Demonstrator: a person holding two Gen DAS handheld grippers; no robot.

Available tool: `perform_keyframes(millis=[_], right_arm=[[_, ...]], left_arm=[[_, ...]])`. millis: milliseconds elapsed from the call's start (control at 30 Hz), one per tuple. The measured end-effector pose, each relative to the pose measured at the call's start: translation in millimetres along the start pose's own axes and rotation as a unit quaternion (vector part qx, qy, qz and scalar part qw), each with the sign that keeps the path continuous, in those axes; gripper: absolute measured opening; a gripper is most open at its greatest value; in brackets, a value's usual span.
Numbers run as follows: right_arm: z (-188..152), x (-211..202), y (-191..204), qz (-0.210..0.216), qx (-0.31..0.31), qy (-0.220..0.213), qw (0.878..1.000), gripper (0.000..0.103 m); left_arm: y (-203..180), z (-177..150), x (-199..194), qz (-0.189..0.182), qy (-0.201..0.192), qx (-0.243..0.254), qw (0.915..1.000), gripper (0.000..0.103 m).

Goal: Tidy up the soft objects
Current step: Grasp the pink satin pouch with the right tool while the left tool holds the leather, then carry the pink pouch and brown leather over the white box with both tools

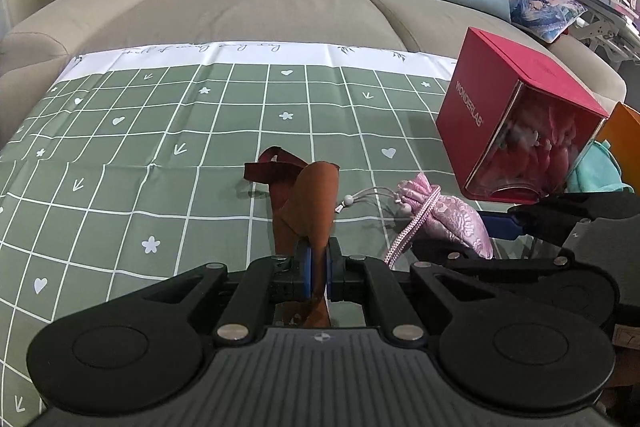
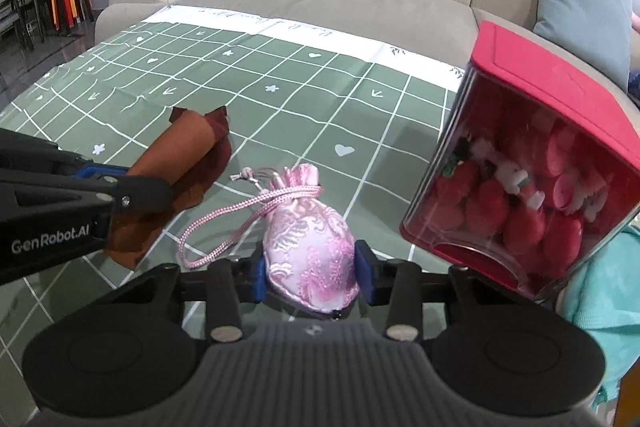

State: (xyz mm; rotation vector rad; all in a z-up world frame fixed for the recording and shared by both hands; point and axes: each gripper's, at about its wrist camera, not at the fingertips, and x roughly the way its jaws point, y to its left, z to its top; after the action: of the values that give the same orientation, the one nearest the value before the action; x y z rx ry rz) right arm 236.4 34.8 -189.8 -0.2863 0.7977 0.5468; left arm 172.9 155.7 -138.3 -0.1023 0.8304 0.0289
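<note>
Jaws of left gripper (image 1: 318,269) pinched brown cloth (image 1: 310,199); right gripper (image 2: 310,269) clasped pink pouch (image 2: 310,243), red box (image 2: 532,163) at two o'clock, probably for stowing.

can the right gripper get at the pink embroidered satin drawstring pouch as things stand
Probably yes: the right gripper already brackets the pink embroidered satin drawstring pouch on the tablecloth, pads at its sides, nothing between.

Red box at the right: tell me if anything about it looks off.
The red box sits tilted, not flat: its lid leans left and its clear front, packed with red and white soft things, faces down toward the green tablecloth. What props it is hidden. Nothing has spilled.
</note>
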Motion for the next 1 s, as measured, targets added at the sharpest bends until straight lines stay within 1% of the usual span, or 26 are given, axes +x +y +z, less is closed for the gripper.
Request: perform_keyframes(millis=[67, 200, 367, 600, 733, 867, 1000], right_arm=[[-1, -1, 0, -0.002, -0.006, 0.0, 1.0, 0.037], [0, -8, -2, 0.004, 0.001, -0.004, 1.0, 0.036], [8, -28, -2, 0.004, 0.001, -0.025, 1.0, 0.036], [24, -77, -6, 0.006, 0.014, -0.061, 0.998, 0.036], [27, -113, -17, 0.009, 0.037, -0.078, 0.996, 0.036], [22, -145, -30, 0.011, 0.064, -0.086, 0.994, 0.036], [9, -177, -43, 0.008, 0.079, -0.094, 0.992, 0.036]], left_arm=[[0, -1, -1, 0.0, -0.002, 0.001, 1.0, 0.006], [-1, 0, -5, 0.001, -0.007, 0.005, 1.0, 0.006], [-2, 6, -20, 0.009, -0.028, 0.007, 0.9995, 0.006], [-7, 18, -60, 0.004, -0.067, -0.017, 0.9976, 0.006], [-21, 22, -84, -0.004, -0.08, -0.011, 0.9968, 0.006], [-38, 22, -107, -0.023, -0.089, -0.009, 0.9957, 0.006], [-57, 19, -125, -0.041, -0.093, 0.006, 0.9949, 0.006]])
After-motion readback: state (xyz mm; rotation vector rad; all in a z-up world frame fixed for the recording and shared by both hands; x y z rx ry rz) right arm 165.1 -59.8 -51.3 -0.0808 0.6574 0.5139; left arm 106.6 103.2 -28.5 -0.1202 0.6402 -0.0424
